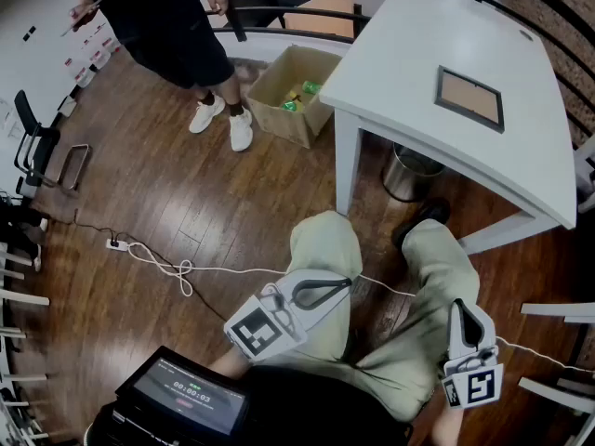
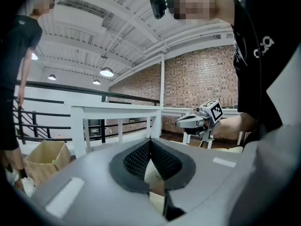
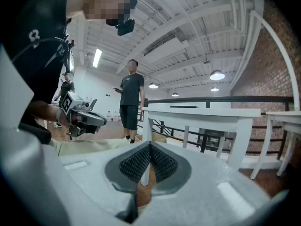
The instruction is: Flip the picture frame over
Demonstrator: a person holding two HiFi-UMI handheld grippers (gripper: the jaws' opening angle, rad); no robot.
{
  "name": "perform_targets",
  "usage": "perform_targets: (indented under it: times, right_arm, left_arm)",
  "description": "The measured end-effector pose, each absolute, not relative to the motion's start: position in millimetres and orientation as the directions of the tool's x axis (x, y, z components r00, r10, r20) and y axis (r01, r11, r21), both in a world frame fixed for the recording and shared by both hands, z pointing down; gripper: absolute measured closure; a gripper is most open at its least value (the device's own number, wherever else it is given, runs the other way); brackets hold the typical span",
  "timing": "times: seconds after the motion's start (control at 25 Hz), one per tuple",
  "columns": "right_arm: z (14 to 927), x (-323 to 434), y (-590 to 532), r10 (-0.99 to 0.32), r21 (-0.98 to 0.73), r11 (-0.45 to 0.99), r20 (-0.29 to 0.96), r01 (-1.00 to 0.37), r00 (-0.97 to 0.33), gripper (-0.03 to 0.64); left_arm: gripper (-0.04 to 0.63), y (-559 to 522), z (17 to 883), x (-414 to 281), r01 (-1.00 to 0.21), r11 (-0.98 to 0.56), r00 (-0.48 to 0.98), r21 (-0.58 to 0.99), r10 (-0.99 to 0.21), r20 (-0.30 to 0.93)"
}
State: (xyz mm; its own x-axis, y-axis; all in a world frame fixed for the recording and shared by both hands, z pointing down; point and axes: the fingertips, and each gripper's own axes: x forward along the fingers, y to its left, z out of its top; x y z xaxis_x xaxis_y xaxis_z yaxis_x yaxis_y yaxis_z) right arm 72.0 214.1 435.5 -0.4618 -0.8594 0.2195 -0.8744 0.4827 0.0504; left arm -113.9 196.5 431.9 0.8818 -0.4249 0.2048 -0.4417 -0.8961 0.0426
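Frame [image 1: 469,98] on table [image 1: 409,54], well apart from left gripper [image 1: 344,285] and right gripper [image 1: 458,308].
Both pairs of jaws together, empty; only head view shows the frame.

White table [image 1: 409,54] at my one o'clock.
I see a picture frame [image 1: 470,98] lying flat on it, brown face up.

We record a white table [image 1: 409,45]. The picture frame [image 1: 469,98] on it is black-rimmed with a brown panel. Beside the table, a tan box [image 1: 279,100]; beneath it, a silver bin [image 1: 409,177]. The floor [image 1: 167,203] is dark brown planking with wood grain.
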Motion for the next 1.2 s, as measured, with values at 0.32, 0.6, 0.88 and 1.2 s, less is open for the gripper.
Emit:
perform_targets:
  times: [0.32, 0.6, 0.88, 1.2]
  right_arm:
    - [435, 72, 192, -0.855, 0.052, 0.495, 0.208, -0.867, -0.475, 0.624]
    - [426, 86, 175, -0.865, 0.053, 0.481, 0.191, -0.875, -0.463, 0.624]
    - [417, 97, 152, -0.870, 0.072, 0.478, 0.174, -0.875, -0.461, 0.624]
    - [404, 128, 79, -0.868, 0.047, 0.489, 0.125, -0.871, -0.481, 0.624]
  left_arm:
    - [0.580, 177, 430, -110, -0.454, -0.890, 0.877, 0.047, -0.437, 0.200]
    - [0.578, 152, 419, -94, -0.430, -0.903, 0.889, 0.016, -0.420, 0.182]
    - [0.579, 116, 414, -65, -0.384, -0.923, 0.907, -0.015, -0.380, 0.182]
    - [0.578, 51, 429, -15, -0.332, -0.943, 0.931, 0.014, -0.326, 0.162]
